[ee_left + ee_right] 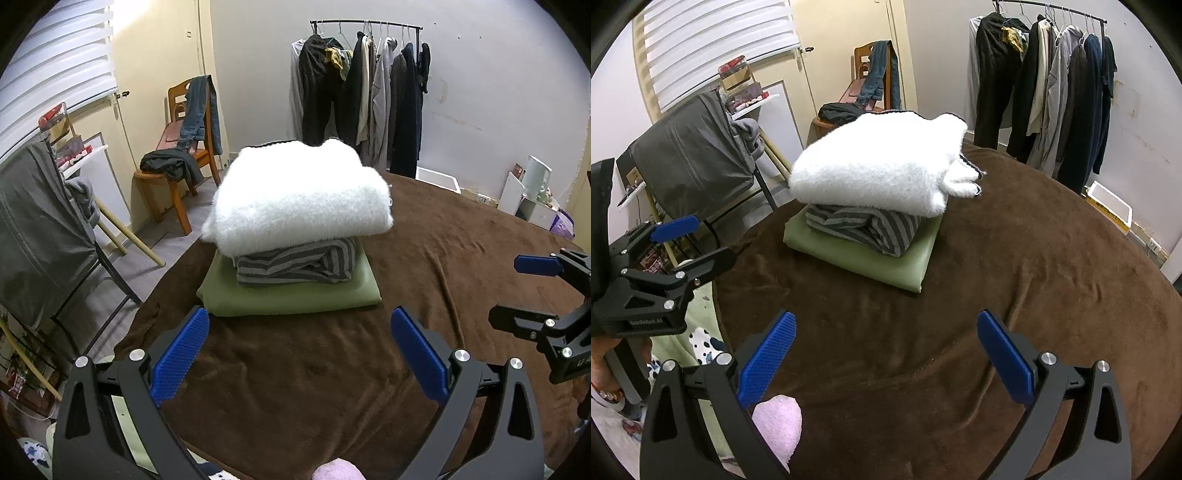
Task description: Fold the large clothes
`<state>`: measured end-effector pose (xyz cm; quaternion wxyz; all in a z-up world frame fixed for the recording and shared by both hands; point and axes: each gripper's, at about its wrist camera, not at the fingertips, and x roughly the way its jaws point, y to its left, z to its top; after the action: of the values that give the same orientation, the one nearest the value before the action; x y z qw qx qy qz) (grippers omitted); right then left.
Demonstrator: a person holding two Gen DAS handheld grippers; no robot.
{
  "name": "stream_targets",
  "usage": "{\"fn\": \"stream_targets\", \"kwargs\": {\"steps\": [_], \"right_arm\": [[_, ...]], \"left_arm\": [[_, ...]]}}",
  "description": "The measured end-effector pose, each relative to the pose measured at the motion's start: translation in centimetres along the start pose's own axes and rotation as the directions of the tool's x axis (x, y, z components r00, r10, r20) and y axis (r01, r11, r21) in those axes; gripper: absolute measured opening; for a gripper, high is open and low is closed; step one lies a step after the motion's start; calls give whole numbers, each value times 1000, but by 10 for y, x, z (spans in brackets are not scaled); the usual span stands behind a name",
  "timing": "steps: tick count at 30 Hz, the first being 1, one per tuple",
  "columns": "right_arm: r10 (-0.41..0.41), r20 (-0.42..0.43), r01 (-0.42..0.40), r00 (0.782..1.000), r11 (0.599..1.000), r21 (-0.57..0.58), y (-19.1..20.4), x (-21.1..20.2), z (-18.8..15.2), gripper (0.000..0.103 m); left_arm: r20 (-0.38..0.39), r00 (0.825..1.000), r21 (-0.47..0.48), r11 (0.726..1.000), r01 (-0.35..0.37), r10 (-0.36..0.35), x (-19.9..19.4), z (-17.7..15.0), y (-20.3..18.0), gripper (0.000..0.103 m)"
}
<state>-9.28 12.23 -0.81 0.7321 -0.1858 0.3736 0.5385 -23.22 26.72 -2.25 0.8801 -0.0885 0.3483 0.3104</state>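
A stack of folded clothes rests on the brown blanket [332,362]: a fluffy white sweater [299,195] on top, a grey striped garment [295,264] under it, an olive green piece [291,295] at the bottom. In the right wrist view the same white sweater [879,166], striped garment [864,229] and green piece [864,254] lie ahead and to the left. My left gripper [300,332] is open just short of the stack, holding nothing. My right gripper [886,334] is open over bare blanket [997,277], farther back. Each gripper shows in the other's view: right gripper [528,291], left gripper [690,240].
A wooden chair [177,162] with jeans and dark clothes stands beyond the bed on the left. A clothes rack [369,92] with hanging garments lines the far wall. A dark drying rack [44,229] stands by the bed's left edge. A pink cloth [777,421] lies at the near edge.
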Motion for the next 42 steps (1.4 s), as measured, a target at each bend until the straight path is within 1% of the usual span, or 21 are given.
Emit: {"fn": "stream_targets", "kwargs": {"steps": [4,21,33,42], "right_arm": [[2,1,-2,1000,1000,-1,2,0,1,97],[6,2,-7,1000,1000,14,1,0,1,97],[-4,6,4,1000,1000,-5,3,2,3,97],[-3,4,3,1000,1000,-7,3,3,4,97]], "left_arm": [[4,1000,-1,1000,-9,9,-1,0,1,96],[14,1000,-12,1000,8,-8,-5,3,2,96],[22,1000,-8,1000,4,-4,-7,4,2,96],[21,1000,-28,1000,-2,2,-8,4,4,97]]}}
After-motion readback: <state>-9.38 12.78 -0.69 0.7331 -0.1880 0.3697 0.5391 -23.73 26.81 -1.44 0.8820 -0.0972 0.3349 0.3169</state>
